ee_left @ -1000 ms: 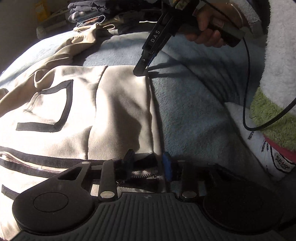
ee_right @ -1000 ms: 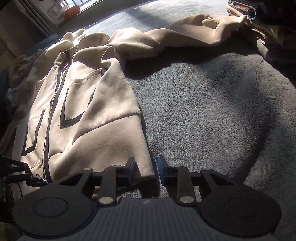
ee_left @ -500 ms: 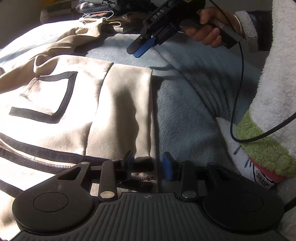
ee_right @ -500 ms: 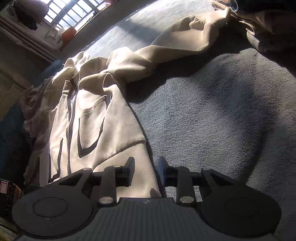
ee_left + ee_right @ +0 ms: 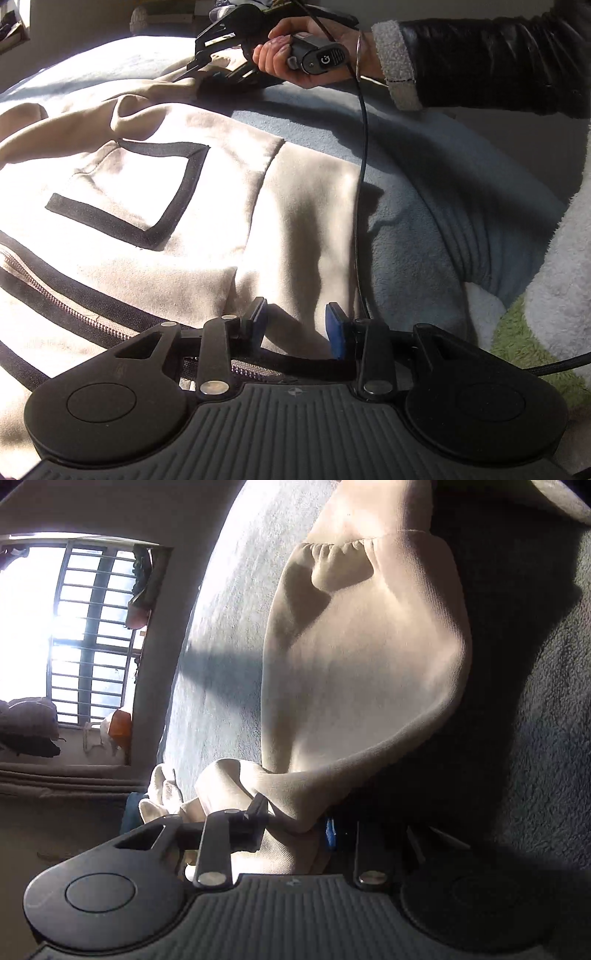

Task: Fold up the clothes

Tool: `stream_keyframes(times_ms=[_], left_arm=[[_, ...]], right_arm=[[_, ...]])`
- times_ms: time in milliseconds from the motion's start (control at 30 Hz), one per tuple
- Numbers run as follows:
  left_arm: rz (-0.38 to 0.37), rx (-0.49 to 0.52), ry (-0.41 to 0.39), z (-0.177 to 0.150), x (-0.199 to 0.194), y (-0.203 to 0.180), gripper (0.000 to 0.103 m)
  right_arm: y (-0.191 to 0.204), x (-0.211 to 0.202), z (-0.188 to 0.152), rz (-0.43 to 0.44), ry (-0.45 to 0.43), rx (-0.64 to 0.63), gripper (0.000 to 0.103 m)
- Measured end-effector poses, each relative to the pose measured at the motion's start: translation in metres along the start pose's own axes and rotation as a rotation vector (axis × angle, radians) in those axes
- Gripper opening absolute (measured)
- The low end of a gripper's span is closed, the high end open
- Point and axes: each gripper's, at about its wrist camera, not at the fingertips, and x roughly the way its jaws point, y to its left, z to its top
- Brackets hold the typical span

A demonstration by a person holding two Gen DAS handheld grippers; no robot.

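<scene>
A beige zip jacket [image 5: 147,229] with black trim lies flat on a grey-blue blanket [image 5: 424,221]. My left gripper [image 5: 297,325] is open at the jacket's bottom hem, with the hem's corner lying between its jaws. In the left wrist view a hand [image 5: 295,55] holds my right gripper [image 5: 192,75] down on the far sleeve. In the right wrist view my right gripper [image 5: 293,821] is open, and the sleeve [image 5: 362,672] bulges up between its fingers. The gathered cuff [image 5: 343,557] lies farther ahead.
A black cable [image 5: 364,147] hangs from the right gripper across the jacket's hem. A fluffy white and green garment [image 5: 554,277] fills the right edge. A barred window [image 5: 74,627] glares at the left in the right wrist view. The blanket [image 5: 535,701] spreads around the sleeve.
My right gripper left the jacket's hem corner, swung up and away, and came down around the far sleeve. My left gripper stayed open at the hem.
</scene>
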Motion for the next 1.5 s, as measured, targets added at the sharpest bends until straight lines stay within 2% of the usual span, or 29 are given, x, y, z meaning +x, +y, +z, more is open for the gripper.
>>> stream_keyframes(times_ms=[100,200,367,467,533,600,667,767,867,933,1000,1067,1133,1167,1200,1300,1400,1500], left_arm=[[-0.023,-0.023,0.014,-0.002,-0.001,0.003,0.034],[-0.038,-0.030,0.023,-0.003,0.000,0.006,0.034],[-0.053,-0.032,0.028,-0.004,0.002,0.009,0.034],[-0.060,-0.036,0.030,-0.003,0.001,0.011,0.034],[-0.063,-0.038,0.032,-0.002,0.001,0.011,0.034],[-0.067,-0.034,0.031,-0.002,-0.001,0.012,0.034],[-0.076,-0.039,0.030,0.000,-0.001,0.017,0.034],[-0.093,-0.056,0.027,0.000,-0.001,0.020,0.035],[-0.105,-0.076,0.022,0.003,-0.002,0.022,0.035],[-0.105,-0.089,0.012,0.005,-0.005,0.024,0.035],[-0.092,-0.094,-0.003,0.008,-0.008,0.024,0.036],[-0.072,-0.095,-0.013,0.009,-0.009,0.023,0.037],[-0.054,-0.100,-0.014,0.008,-0.009,0.023,0.037],[-0.048,-0.105,-0.008,0.007,-0.008,0.023,0.037],[-0.043,-0.108,-0.003,0.006,-0.007,0.022,0.037],[-0.038,-0.097,0.010,0.007,-0.005,0.019,0.037],[-0.033,-0.086,0.023,0.009,-0.004,0.016,0.037],[-0.027,-0.075,0.035,0.010,-0.003,0.013,0.037]], right_arm=[[0.049,-0.004,0.012,-0.023,-0.095,-0.329,0.010],[0.082,0.004,0.025,-0.088,-0.155,-0.587,0.009],[0.079,0.044,0.030,-0.226,-0.149,-0.802,0.009],[0.054,0.058,0.037,-0.265,-0.125,-0.709,0.013],[0.044,0.049,0.042,-0.246,-0.115,-0.622,0.017],[0.041,0.030,0.044,-0.219,-0.092,-0.534,0.035],[0.038,0.007,0.038,-0.195,-0.053,-0.487,0.040],[0.029,-0.032,0.017,-0.113,0.084,-0.441,0.040],[0.007,-0.063,-0.021,-0.034,0.269,-0.370,0.042],[-0.010,-0.080,-0.055,-0.031,0.381,-0.352,0.043],[-0.022,-0.091,-0.081,-0.062,0.434,-0.351,0.044],[-0.035,-0.100,-0.107,-0.084,0.445,-0.343,0.042],[-0.039,-0.108,-0.125,-0.117,0.438,-0.362,0.030],[-0.039,-0.111,-0.132,-0.137,0.429,-0.378,0.012],[-0.038,-0.114,-0.139,-0.158,0.421,-0.394,0.006],[-0.014,-0.124,-0.150,-0.201,0.406,-0.471,0.004],[0.010,-0.143,-0.156,-0.189,0.393,-0.484,0.004],[0.003,-0.147,-0.157,-0.276,0.387,-0.465,0.004]])
